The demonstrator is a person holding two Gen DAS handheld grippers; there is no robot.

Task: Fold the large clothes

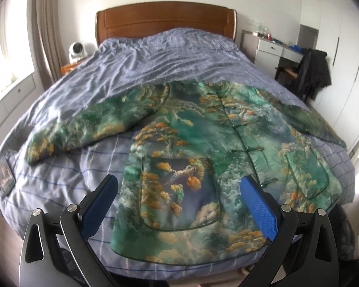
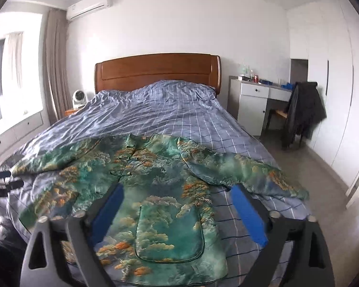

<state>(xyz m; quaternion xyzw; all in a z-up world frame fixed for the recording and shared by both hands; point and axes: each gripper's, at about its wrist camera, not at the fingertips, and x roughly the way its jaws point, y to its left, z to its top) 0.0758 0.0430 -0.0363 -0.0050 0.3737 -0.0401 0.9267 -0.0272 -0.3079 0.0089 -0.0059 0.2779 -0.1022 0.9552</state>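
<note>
A padded jacket (image 1: 203,143) printed with green clouds and orange trees lies flat and face up on the near half of a bed (image 1: 136,71), on a blue checked duvet cover. Its collar points toward the wooden headboard (image 1: 165,21), its hem reaches the foot edge, and both sleeves are spread out to the sides. The front is closed with knotted frog buttons down the middle, and a patch pocket sits on each side near the hem.

The left gripper (image 1: 179,186) hovers over the hem with its blue-padded jaws spread wide — nothing is between them, and one patch pocket shows in the gap. The right gripper (image 2: 177,196) hovers over the other side of the hem, jaws at their widest, holding nothing; the other pocket lies in its gap. In the right wrist view the left gripper's dark tips show at the far left edge, beside the end of a sleeve.

Past the bed stand a white desk (image 2: 258,95) with small items on top, a chair draped with a dark coat (image 2: 304,105), a small white fan (image 2: 80,98) beside the headboard, and a wall air conditioner (image 2: 89,6) above the curtain (image 2: 56,64).
</note>
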